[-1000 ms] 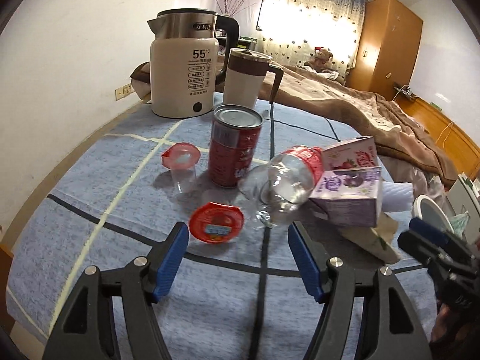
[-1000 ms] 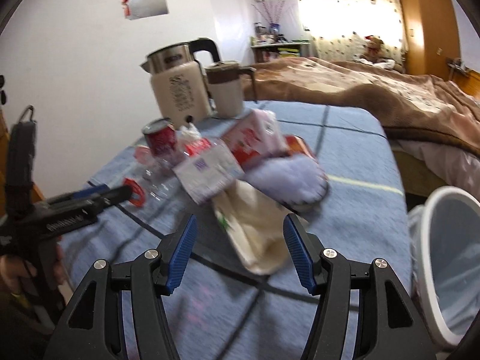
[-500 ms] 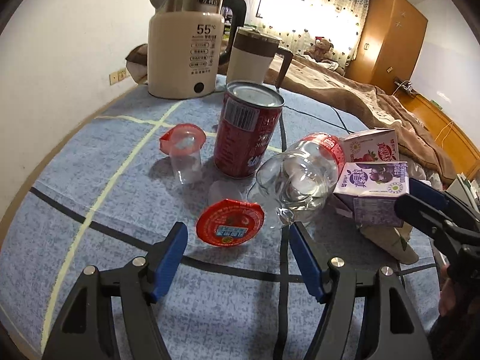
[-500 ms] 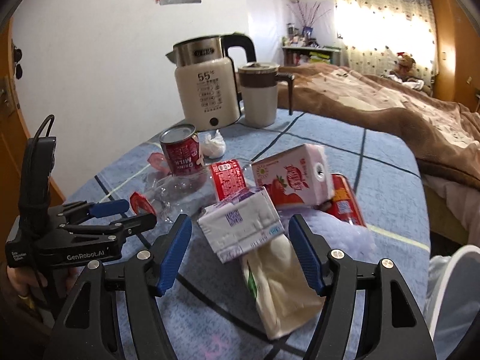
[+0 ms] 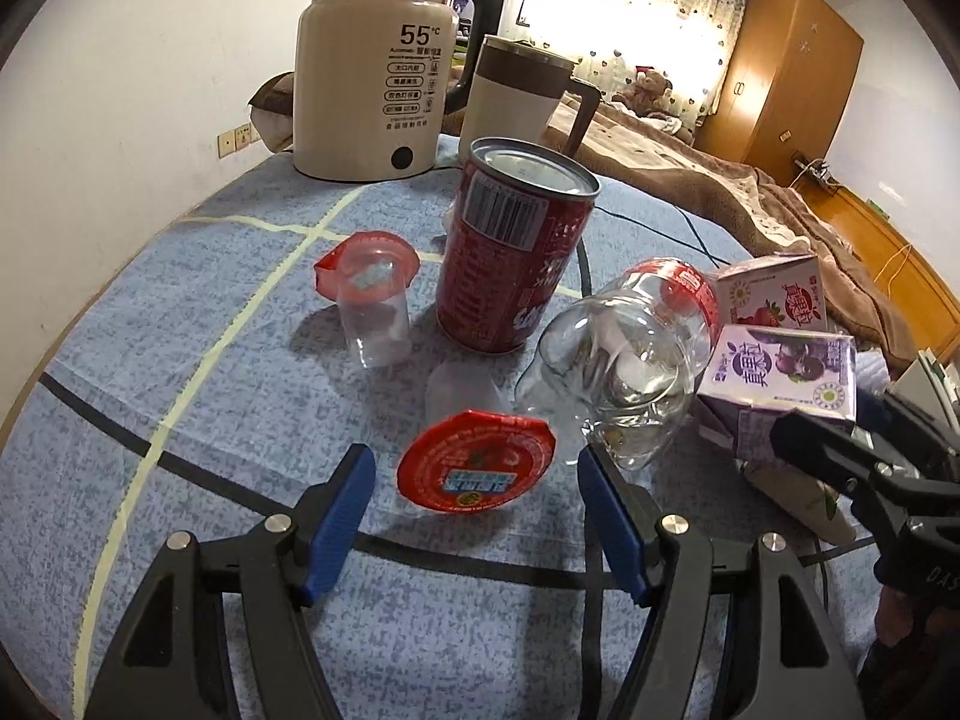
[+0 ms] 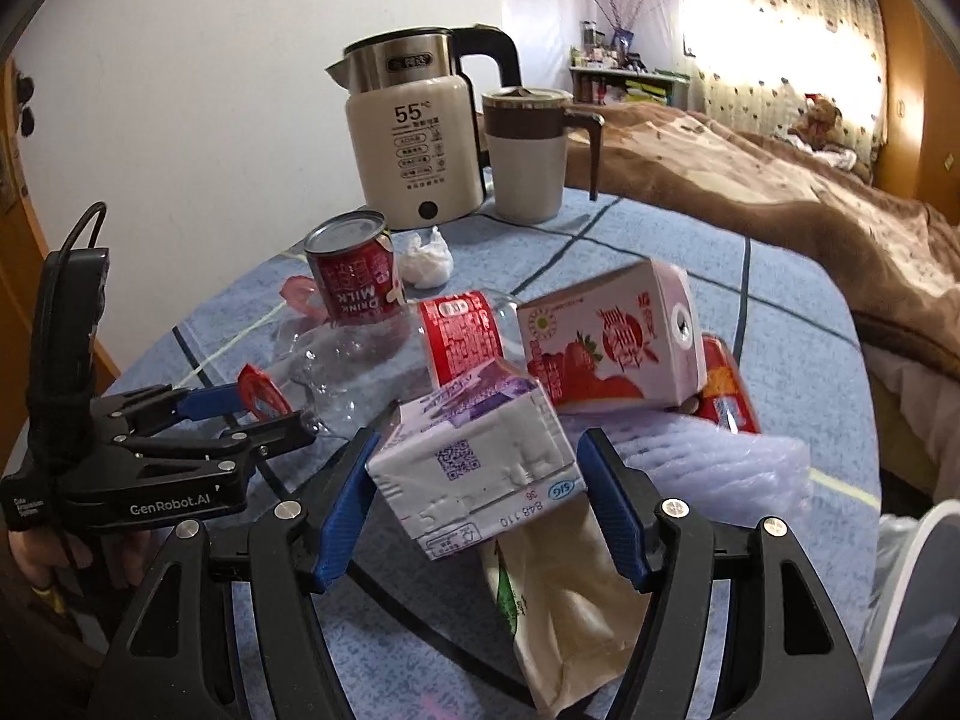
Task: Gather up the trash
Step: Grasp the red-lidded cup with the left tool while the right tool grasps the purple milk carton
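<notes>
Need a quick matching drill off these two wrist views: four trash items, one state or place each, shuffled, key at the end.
Items:
1. red can
2. clear bottle
3. purple carton
4. red-lidded cup

States:
A. lying on its side, red label
B. between the right gripper fingers
C. standing upright
D. tipped over, lid facing the left gripper

Pairs: 1-C, 2-A, 3-B, 4-D
</notes>
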Demonstrator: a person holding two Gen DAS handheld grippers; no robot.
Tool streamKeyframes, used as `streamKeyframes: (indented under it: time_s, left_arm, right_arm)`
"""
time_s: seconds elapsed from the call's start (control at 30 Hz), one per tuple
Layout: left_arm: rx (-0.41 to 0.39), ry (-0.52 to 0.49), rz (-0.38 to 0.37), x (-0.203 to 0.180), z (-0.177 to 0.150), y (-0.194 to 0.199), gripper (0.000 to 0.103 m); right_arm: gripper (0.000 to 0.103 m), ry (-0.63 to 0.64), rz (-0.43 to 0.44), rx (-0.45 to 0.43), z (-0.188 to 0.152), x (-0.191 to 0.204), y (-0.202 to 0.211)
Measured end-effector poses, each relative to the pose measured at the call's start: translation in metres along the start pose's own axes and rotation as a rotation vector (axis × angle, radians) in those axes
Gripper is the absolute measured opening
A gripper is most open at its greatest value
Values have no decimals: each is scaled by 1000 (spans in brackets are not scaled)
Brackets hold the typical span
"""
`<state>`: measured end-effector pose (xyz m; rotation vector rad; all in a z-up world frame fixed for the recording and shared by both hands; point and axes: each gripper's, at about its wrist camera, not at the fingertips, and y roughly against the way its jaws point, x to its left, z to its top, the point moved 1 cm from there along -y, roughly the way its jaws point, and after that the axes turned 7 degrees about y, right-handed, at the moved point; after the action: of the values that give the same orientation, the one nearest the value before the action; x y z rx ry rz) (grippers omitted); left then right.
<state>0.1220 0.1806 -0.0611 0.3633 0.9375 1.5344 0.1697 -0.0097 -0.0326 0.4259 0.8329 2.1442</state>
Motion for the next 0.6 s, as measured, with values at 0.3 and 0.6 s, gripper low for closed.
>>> streamKeyframes:
  time_s: [0.3,0.6]
  left_arm:
    - [-8,35,2,6,6,-4,64]
    - [-15,51,0,9,5,-2,46]
  right_arm:
    - [65,-30,15,-19,-2,-2,3]
    - [65,-45,11,-37,-5,-4,8]
